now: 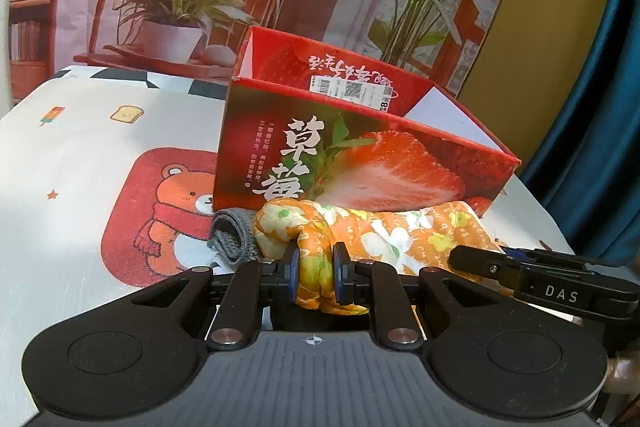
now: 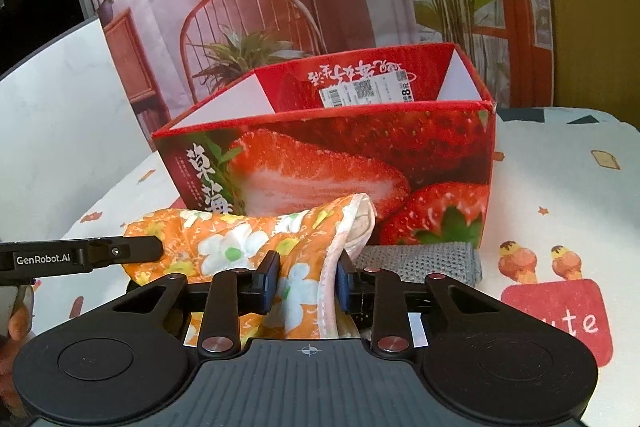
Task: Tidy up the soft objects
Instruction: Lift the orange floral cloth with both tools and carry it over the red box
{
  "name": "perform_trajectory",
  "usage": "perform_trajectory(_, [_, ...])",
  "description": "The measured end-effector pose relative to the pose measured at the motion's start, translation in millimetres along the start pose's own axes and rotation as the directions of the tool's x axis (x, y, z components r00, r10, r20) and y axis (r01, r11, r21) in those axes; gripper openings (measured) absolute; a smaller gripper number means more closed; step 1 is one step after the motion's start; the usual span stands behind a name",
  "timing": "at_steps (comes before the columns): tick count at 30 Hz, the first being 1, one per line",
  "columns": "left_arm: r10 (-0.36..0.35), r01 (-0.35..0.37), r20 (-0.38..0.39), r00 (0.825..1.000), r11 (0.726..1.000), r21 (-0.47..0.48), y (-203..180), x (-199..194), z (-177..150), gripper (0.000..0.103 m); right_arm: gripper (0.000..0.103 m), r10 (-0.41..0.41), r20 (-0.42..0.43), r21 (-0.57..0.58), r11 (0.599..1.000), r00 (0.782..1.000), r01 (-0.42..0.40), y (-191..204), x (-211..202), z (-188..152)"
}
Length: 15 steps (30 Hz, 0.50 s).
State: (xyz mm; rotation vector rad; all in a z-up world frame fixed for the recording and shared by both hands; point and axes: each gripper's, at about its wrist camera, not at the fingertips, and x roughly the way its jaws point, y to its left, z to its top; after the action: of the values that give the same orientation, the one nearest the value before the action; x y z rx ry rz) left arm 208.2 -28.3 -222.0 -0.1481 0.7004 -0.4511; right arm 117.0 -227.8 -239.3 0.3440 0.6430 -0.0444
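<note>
cartoon-printed cloth covers the bench, with a red strawberry box standing on it. just in front of the box lies an orange flowered mitt, beside a grey knitted cloth. left claw pinches the mitt's bunched end; right claw clamps its cuff.

An orange cloth printed with white and yellow flowers, with a pale lining and pinkish edging, lies stretched out in front of the strawberry box, one end bunched into a roll and the other end open. A grey knitted cloth lies folded flat just beside it, against the foot of the box. The red box stands upright with its top open, an inner wall bearing a white barcode label.
</note>
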Motion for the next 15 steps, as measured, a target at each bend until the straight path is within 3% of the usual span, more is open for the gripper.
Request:
perform_trajectory(7, [-0.001, 0.000, 0.034, 0.999, 1.000, 0.022, -4, -7, 3, 0.016, 0.020, 0.000, 0.012, -0.042, 0.999, 1.000, 0.001, 6, -4, 5])
perform_trajectory(10, [-0.016, 0.013, 0.087, 0.996, 0.999, 0.042, -6, -18, 13, 0.016, 0.013, 0.012, 0.047, -0.053, 0.999, 0.999, -0.010, 8, -12, 14])
perform_trajectory(15, [-0.037, 0.021, 0.185, 0.982, 0.996, 0.089, -13, -39, 36, 0.016, 0.011, 0.052, 0.127, -0.103, 0.994, 0.990, -0.039, 15, -28, 41])
